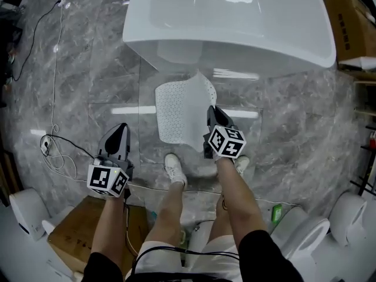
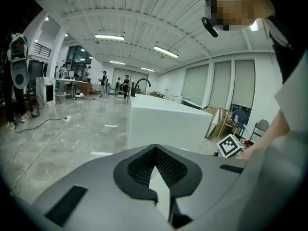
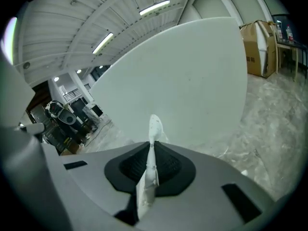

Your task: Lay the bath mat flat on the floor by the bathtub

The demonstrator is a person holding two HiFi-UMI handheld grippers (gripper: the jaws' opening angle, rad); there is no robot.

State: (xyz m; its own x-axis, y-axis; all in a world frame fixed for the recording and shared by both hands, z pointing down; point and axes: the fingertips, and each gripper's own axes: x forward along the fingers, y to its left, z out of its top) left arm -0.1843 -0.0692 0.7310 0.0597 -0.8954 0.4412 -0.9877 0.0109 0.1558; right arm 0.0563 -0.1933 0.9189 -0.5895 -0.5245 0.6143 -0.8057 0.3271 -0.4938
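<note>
Bath mat [image 1: 179, 113], white and dotted with small holes, hangs curled and uneven in front of the white bathtub [image 1: 235, 46], above the grey marble floor [image 1: 106, 69] between the tub and the person's white shoes [image 1: 174, 169]. The right gripper [image 1: 212, 111] pinches the mat's right edge. In the right gripper view its jaws are clamped on a thin white fold of the mat that stands up between them. Whether the mat's lower end touches the floor cannot be told. The left gripper [image 1: 121, 127] is held low, well apart from the mat, its jaws pressed together at the tips with nothing between them. A white cable [image 1: 56, 57] trails across the floor on the left.
</note>
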